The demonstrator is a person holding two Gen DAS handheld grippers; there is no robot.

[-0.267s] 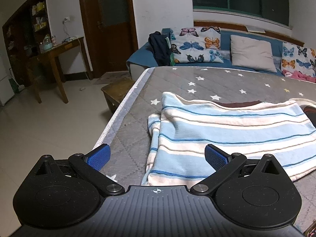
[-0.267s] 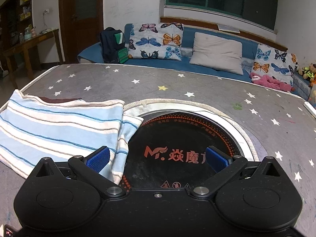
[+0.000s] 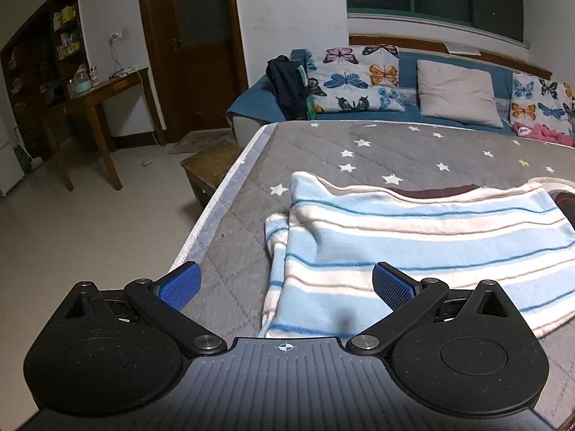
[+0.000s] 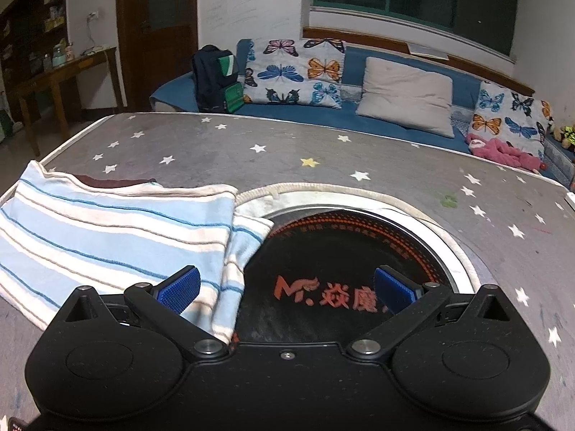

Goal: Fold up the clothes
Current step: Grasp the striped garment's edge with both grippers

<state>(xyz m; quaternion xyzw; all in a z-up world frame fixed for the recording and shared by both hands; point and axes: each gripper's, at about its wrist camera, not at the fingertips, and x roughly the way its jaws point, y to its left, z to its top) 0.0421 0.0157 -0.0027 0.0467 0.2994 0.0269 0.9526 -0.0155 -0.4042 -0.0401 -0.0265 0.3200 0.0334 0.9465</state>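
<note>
A blue-and-white striped garment (image 3: 413, 237) lies folded flat on the grey star-patterned table cover (image 3: 395, 151), with a dark brown cloth (image 3: 431, 191) peeking out at its far edge. My left gripper (image 3: 285, 285) hovers open over the garment's near left corner, nothing between its blue pads. In the right wrist view the same garment (image 4: 107, 226) lies at the left, its right edge overlapping the round black hotplate (image 4: 341, 262). My right gripper (image 4: 285, 287) is open above the garment's right edge and the hotplate.
The table's left edge (image 3: 215, 212) drops to a tiled floor with a low wooden stool (image 3: 212, 165). A blue sofa (image 4: 359, 115) with butterfly cushions, a grey pillow and a dark backpack (image 4: 214, 79) stands behind. A wooden desk (image 3: 104, 93) is at the far left.
Both grippers stay open. The views have shifted only slightly; the garment has not moved.
</note>
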